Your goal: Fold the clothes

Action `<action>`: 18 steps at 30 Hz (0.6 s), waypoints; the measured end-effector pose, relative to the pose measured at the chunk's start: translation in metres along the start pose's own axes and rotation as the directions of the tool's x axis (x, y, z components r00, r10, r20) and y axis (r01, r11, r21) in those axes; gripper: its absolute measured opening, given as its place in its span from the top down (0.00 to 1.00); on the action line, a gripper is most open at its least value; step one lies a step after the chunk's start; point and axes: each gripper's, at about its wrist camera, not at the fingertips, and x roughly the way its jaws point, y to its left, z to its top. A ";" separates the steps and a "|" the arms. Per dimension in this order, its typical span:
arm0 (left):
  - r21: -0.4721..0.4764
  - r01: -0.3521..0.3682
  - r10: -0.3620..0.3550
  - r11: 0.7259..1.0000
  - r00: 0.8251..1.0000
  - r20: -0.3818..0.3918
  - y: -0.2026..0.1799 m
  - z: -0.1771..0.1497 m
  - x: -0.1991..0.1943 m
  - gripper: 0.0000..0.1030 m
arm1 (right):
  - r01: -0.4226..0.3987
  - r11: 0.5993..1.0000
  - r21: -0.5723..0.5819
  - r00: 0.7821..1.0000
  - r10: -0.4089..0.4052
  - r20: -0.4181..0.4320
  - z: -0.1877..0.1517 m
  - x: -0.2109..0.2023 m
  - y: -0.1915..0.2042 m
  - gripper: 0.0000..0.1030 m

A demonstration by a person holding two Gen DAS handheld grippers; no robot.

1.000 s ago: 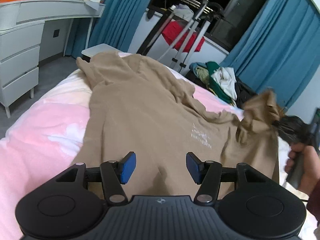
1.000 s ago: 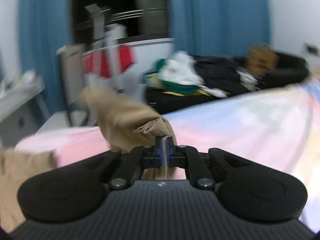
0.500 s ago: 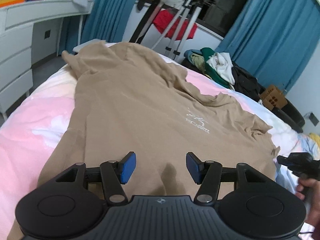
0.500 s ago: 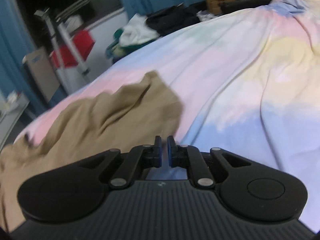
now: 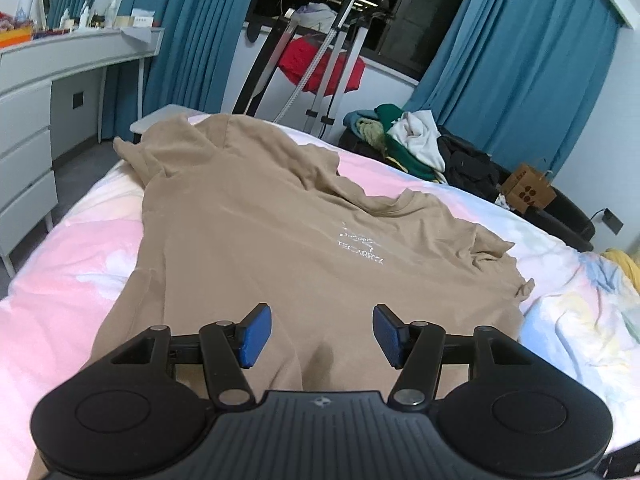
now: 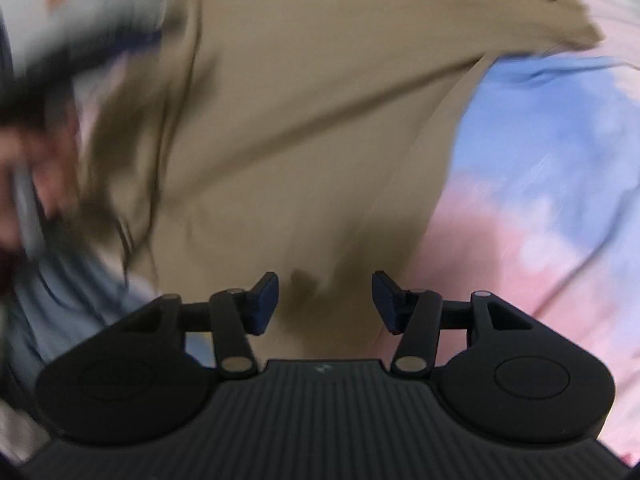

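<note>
The tan cotton T-shirt with a small white chest print [image 5: 256, 240] lies spread face up on the pink, blue and white pastel duvet [image 5: 60, 280], its collar end toward two o'clock and its far sleeve crumpled at eleven o'clock in the left wrist view. The left gripper [image 5: 316, 336] hovers over the near part of the shirt with its blue pads apart and nothing between them. The right gripper [image 6: 325, 300] points steeply down at the shirt's side, the duvet showing at three o'clock; its jaws have just been opening, and no cloth sits between the pads — the view is blurred. The step in hand looks like picking fresh grip points for a first fold. Done well, each gripper pinches one layer at an edge — not a bunch — and the rumpled far sleeve gets smoothed before any folding.
</note>
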 end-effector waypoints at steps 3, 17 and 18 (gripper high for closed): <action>0.028 -0.011 0.011 1.000 1.000 0.009 -0.004 -0.004 -0.009 0.43 | 0.090 0.994 -0.061 0.993 -0.094 -0.073 -0.005 0.020 0.014 0.49; 0.091 -0.016 0.014 0.996 1.000 0.019 0.000 -0.005 -0.037 0.43 | 0.175 0.984 -0.037 0.980 -0.177 -0.086 -0.038 -0.036 -0.003 0.93; 0.089 -0.012 0.012 0.996 1.000 0.007 0.003 -0.004 -0.037 0.43 | 0.177 0.984 -0.024 0.979 -0.178 -0.096 -0.044 -0.037 -0.007 0.93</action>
